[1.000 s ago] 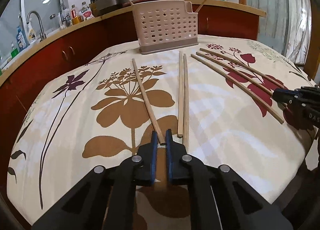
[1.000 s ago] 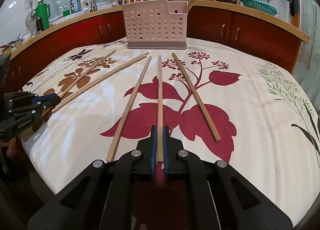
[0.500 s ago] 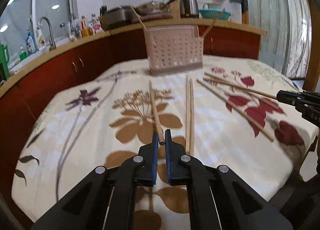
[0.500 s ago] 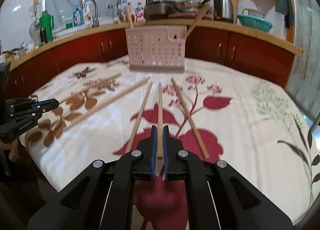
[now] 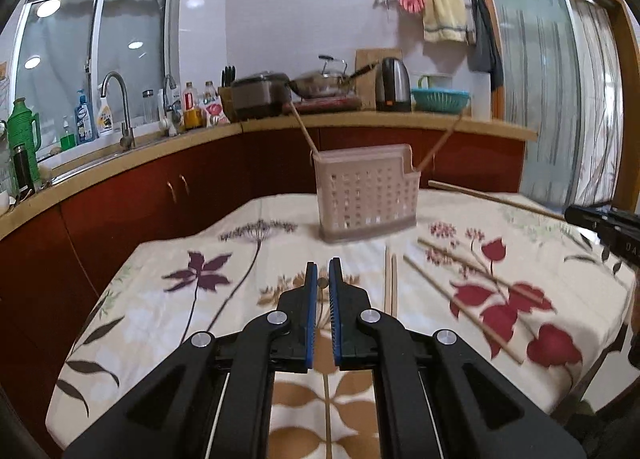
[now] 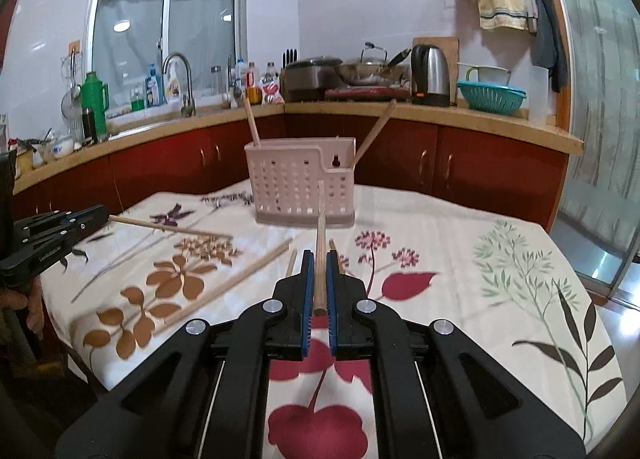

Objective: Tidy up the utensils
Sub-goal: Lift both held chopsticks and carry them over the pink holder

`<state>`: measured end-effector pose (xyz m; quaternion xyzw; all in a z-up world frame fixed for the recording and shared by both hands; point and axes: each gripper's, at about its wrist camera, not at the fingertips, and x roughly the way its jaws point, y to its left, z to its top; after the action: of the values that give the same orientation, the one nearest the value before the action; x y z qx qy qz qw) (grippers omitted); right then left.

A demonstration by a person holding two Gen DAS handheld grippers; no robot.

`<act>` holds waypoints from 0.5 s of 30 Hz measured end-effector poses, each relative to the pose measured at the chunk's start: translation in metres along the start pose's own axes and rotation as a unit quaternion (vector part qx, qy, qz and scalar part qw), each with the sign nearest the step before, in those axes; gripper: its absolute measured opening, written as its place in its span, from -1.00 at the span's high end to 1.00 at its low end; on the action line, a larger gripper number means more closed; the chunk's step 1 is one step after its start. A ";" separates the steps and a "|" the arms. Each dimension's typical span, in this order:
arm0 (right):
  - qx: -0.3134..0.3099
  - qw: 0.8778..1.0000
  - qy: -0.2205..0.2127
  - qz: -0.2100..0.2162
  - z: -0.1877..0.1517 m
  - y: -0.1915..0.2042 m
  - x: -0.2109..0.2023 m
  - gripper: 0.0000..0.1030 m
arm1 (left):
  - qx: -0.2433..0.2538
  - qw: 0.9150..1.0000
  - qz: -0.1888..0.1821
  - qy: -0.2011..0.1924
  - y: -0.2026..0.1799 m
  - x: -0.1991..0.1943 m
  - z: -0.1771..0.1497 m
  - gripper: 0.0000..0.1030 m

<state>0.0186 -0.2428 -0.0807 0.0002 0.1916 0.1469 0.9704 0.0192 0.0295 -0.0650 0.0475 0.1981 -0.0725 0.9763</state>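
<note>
- Right gripper (image 6: 319,279): clenched on a wooden chopstick (image 6: 320,235), held by its near end; the stick's long axis runs straight ahead toward the perforated utensil basket (image 6: 300,191), its far tip seen against the basket's front wall (how far short of it cannot be judged).
- Left gripper (image 5: 322,279): clamped on a second chopstick (image 5: 321,282), seen nearly end-on here; the right wrist view shows it standing out level.
- Basket: upright at the table's far side, one chopstick leaning in each end.
- Judgement: both sticks must tip upright before entering; the right looks better aligned.
- Loose chopsticks (image 5: 390,285) lie on the floral tablecloth (image 5: 168,343).
</note>
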 end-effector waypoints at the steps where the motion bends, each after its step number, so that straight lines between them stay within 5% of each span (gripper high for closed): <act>1: 0.004 1.000 0.000 0.002 0.004 -0.001 0.001 0.87 | -0.003 1.000 -0.001 -0.006 0.002 0.001 0.005 0.87; 15: 0.001 0.997 0.077 0.010 0.005 -0.003 0.026 0.87 | -0.015 0.999 -0.010 -0.030 0.016 0.015 0.038 0.87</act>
<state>0.0445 -0.2384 -0.0865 -0.0081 0.2658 0.1559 0.9513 0.0495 0.0387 -0.0350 0.0287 0.1702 -0.0810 0.9817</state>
